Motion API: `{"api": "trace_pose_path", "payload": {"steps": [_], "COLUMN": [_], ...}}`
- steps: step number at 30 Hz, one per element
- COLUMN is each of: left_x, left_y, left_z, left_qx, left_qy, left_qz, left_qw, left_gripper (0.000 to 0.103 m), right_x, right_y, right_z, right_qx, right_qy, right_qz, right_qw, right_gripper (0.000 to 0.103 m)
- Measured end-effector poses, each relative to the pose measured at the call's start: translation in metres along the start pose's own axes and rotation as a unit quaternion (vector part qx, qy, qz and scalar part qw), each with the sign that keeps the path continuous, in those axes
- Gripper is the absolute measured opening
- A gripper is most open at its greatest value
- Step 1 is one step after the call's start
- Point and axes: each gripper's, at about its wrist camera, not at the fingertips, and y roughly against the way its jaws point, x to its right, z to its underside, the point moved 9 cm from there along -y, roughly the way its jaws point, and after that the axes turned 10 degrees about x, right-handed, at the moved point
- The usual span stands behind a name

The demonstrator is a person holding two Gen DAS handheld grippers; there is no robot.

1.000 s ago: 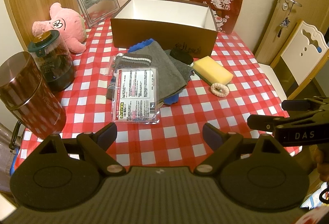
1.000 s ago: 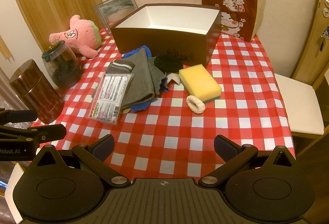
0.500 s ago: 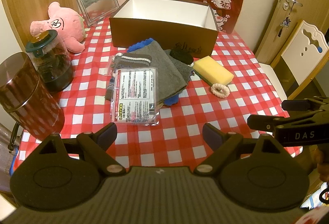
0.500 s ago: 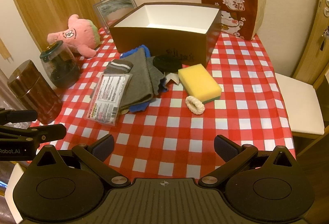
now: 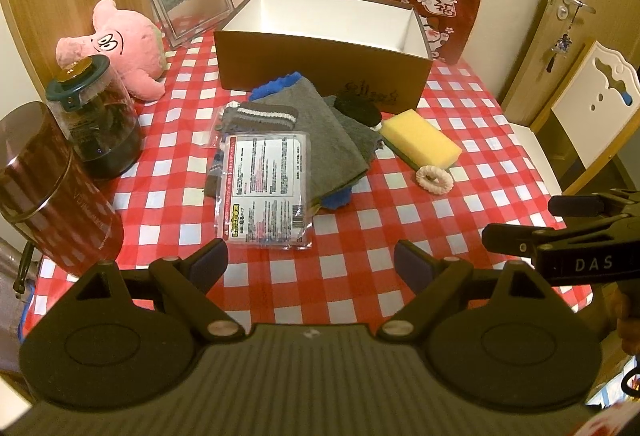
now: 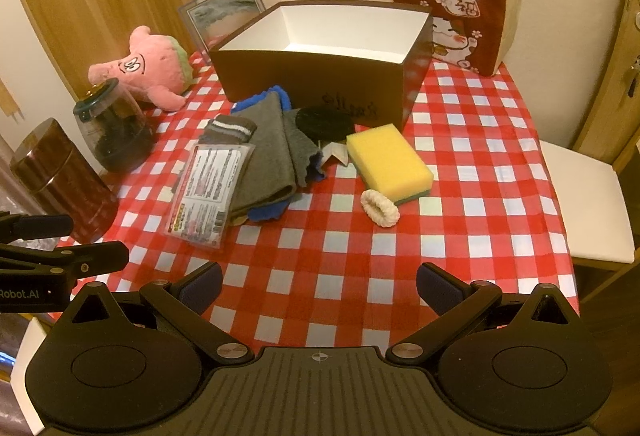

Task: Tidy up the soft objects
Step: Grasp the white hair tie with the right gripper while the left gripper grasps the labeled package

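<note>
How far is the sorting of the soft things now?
Nothing looks done: the brown box appears empty. Nothing is in hand; the left gripper and right gripper are open above the tablecloth. Left to do: grey cloth, yellow sponge, white hair tie, pink plush.

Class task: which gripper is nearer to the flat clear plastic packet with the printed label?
Left. The left gripper, jaws open, hovers just in front of the clear plastic packet. The right gripper, also open, sits further off to the packet's right, nearer the white scrunchie ring.
</note>
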Motion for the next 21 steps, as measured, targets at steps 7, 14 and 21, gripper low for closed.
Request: {"api": "trace_pose_path", "payload": {"steps": [7, 14, 21], "left_x": [-0.005, -0.011, -0.013], "left_y": [-0.005, -0.024, -0.047], "left_z": [-0.001, 0.0, -0.002], "left_qx": [-0.006, -0.019, -0.019], "left_qy": [0.005, 0.003, -0.004], "left_qz": [-0.007, -0.017, -0.02], "left_qw": [1.0, 0.9997, 0.9996], "left_gripper": [0.089, 0.089, 0.089], "right_x": [0.001, 0.009, 0.019], "right_y": [-0.003, -0.016, -0.035], "right_z": [-0.003, -0.007, -0.008], "right_qx": [0.001, 0.01, 0.009], "right_qy": [-0.003, -0.001, 0.001], "right_qz": [-0.004, -0.004, -0.002], "right_qw": [1.0, 1.0, 1.0], "right_gripper": [0.103, 0.103, 0.103]}}
